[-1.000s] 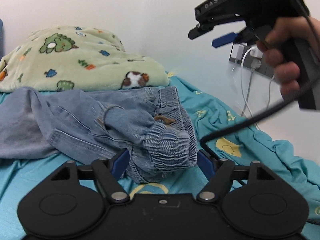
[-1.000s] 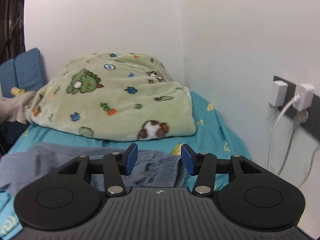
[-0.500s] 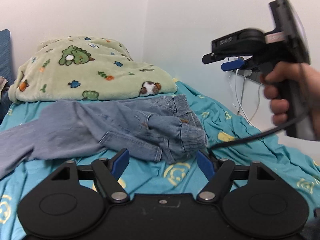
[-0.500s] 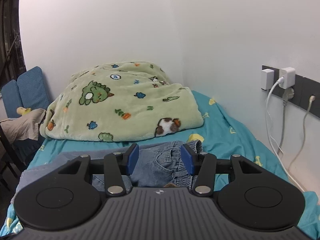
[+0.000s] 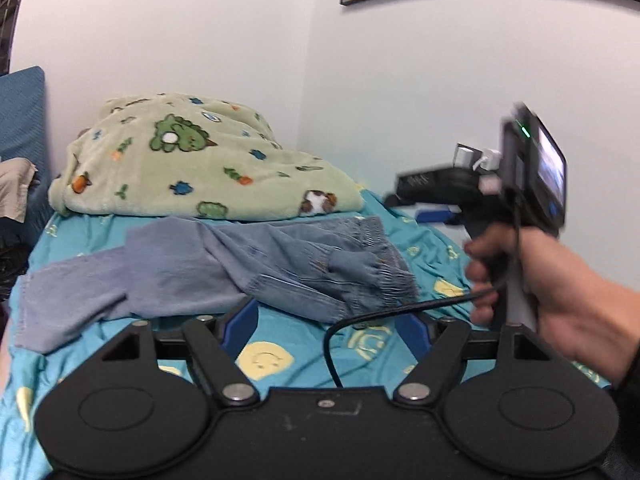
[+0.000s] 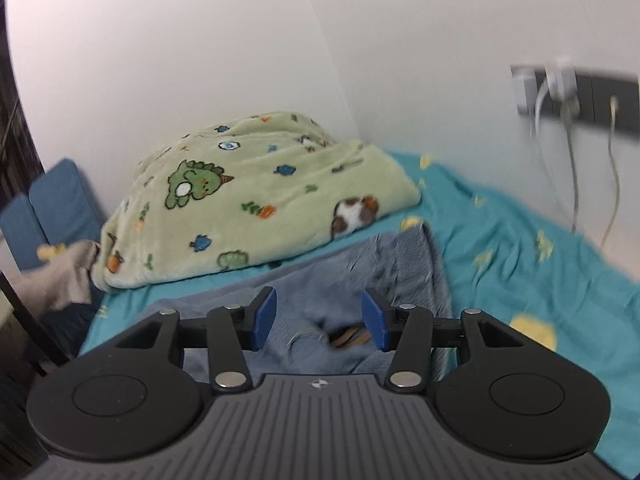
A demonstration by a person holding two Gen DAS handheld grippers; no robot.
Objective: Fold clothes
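Light blue denim trousers (image 5: pixel 256 268) lie crumpled on the teal bedsheet (image 5: pixel 280 356), elastic waistband to the right, legs trailing left. My left gripper (image 5: pixel 326 326) is open and empty, held back from the trousers' near edge. The right gripper shows in the left wrist view (image 5: pixel 436 200) as a hand-held unit at the right, above the waistband side. In the right wrist view my right gripper (image 6: pixel 320 318) is open and empty above the trousers (image 6: pixel 320 280), with a brown label (image 6: pixel 352 336) between its fingers.
A folded green dinosaur blanket (image 5: pixel 192 168) lies at the head of the bed against the wall. Wall sockets with white chargers and cables (image 6: pixel 560 92) are at the right. A blue cushion (image 6: pixel 60 200) and a beige cloth (image 6: pixel 60 276) sit left of the bed.
My left gripper has pulled back and up from the waistband, so the whole pair of trousers shows. The right gripper has dropped lower and tilted down over the trousers.
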